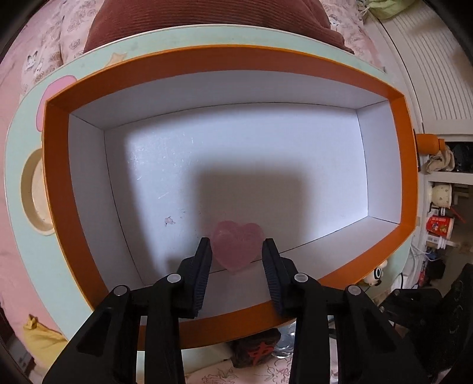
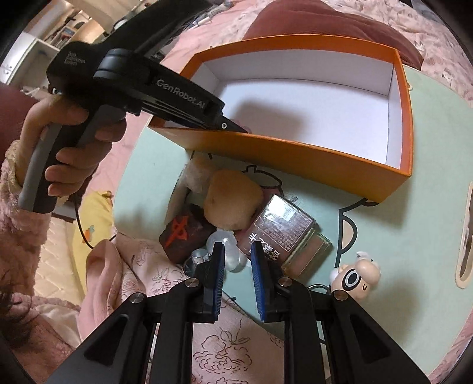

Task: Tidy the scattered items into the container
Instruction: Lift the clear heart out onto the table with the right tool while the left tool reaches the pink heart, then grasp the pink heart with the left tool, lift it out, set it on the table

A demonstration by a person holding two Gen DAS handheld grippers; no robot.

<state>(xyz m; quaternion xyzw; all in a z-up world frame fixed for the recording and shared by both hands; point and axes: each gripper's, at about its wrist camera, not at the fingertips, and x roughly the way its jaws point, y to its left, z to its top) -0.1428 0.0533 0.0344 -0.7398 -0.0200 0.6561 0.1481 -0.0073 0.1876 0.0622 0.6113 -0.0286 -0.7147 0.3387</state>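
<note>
An orange box (image 1: 207, 60) with a white inside stands on a mint table (image 2: 399, 236). My left gripper (image 1: 236, 249) is over the box's near wall, jaws open, with a pink heart (image 1: 238, 246) between the fingertips; it looks blurred and loose. In the right wrist view the left gripper's tip (image 2: 236, 128) pokes over the box (image 2: 295, 153) rim. My right gripper (image 2: 236, 257) is open above a clear plastic piece (image 2: 227, 251). Close by lie a dark mahjong tile (image 2: 183, 233), a tan plush (image 2: 230, 201), a clear-cased card box (image 2: 283, 233) and a panda figure (image 2: 354, 274).
A maroon cushion (image 1: 207, 17) lies behind the box on a pink floral bedspread (image 2: 224, 351). Shelves with cups (image 1: 440, 212) stand at the right of the left wrist view. A yellow item (image 1: 41, 339) lies off the table's left edge.
</note>
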